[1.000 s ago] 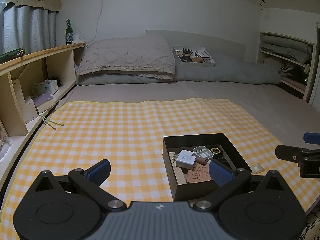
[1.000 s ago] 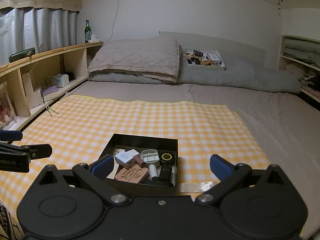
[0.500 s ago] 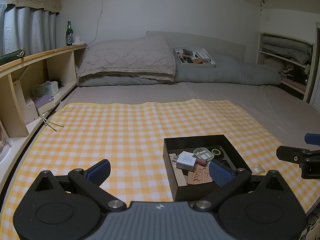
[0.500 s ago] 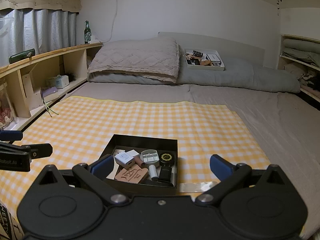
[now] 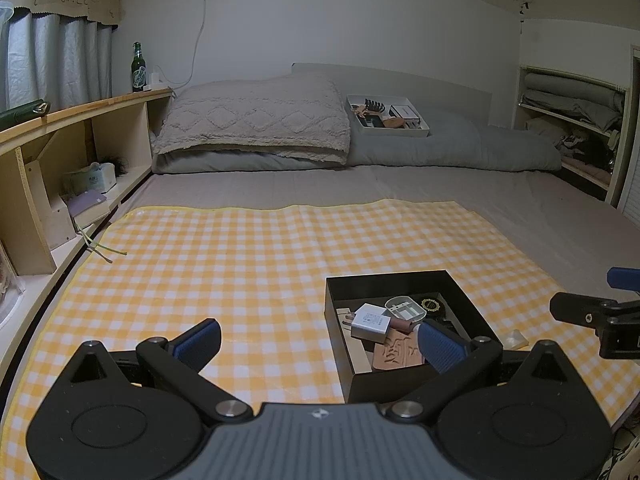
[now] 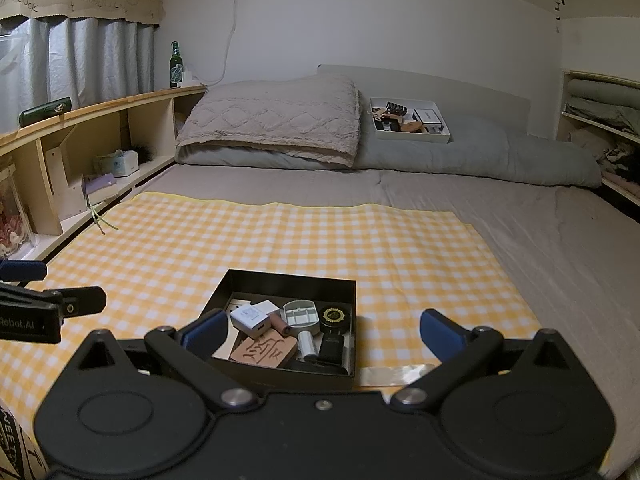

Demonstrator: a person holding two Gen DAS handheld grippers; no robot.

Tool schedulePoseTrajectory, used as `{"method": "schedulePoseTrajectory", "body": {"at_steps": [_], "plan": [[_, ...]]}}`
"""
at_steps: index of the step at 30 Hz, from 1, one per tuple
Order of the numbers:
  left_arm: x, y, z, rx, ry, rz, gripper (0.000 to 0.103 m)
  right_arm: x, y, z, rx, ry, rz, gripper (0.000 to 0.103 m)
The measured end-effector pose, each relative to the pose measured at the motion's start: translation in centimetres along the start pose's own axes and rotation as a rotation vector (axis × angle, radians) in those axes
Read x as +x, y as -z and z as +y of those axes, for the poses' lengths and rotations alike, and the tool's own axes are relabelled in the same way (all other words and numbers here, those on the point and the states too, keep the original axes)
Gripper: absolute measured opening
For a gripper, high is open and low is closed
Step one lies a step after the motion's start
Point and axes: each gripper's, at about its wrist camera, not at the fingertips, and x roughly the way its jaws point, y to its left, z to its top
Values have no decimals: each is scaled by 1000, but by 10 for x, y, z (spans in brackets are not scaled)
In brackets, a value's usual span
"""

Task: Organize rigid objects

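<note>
A black box (image 6: 256, 276) (image 5: 390, 280) sits on the yellow checked cloth (image 5: 240, 248) near the bed's front edge. Inside lie a white charger (image 6: 250, 317) (image 5: 370, 320), a brown carved block (image 6: 264, 352) (image 5: 398, 354), a grey compartment case (image 6: 301, 313) (image 5: 405, 307), a round black tin (image 6: 335, 315) (image 5: 430, 304) and small dark items. My left gripper (image 5: 318, 340) is open, just left of the box and above the cloth. My right gripper (image 6: 322, 330) is open, hovering over the box's near edge. Neither holds anything.
A white tray (image 6: 410, 120) of items rests on the grey duvet at the back. A clear plastic strip (image 6: 394, 374) lies right of the box. Wooden shelves (image 5: 60, 168) with a green bottle (image 5: 138, 68) line the left. The pillow (image 5: 256, 120) lies behind.
Both cameras have risen or tilted very slightly; the box and its contents stay put. Both grippers remain open.
</note>
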Motion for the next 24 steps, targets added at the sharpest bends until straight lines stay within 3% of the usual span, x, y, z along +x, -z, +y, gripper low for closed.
{"method": "schedulePoseTrajectory", "body": {"at_steps": [24], "plan": [[-1,-3,-2,6,-1,-11,103,0,-1,1,-1,0,1,103]]}}
